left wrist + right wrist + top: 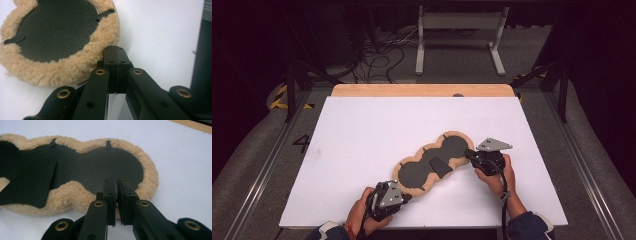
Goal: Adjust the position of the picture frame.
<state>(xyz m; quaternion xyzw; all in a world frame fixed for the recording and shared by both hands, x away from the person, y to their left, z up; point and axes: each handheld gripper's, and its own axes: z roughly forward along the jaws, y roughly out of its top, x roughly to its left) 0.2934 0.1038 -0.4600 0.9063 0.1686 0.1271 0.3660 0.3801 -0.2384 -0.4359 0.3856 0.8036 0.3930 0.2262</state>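
Observation:
A three-lobed pad with a black face and a tan fleece rim lies flat near the front of the table. A black flap folds out from its middle. My left gripper is at the pad's near-left end. In the left gripper view that gripper is shut, its tips right beside the fleece rim. My right gripper meets the pad's far-right end. In the right gripper view its jaws are pressed nearly together over the pad's rim; I cannot tell if they pinch it.
A white sheet covers the table, with a wooden strip along the far edge. On the floor beyond are a white metal stand and loose cables. Small black tabs stick out over the pad's fleece.

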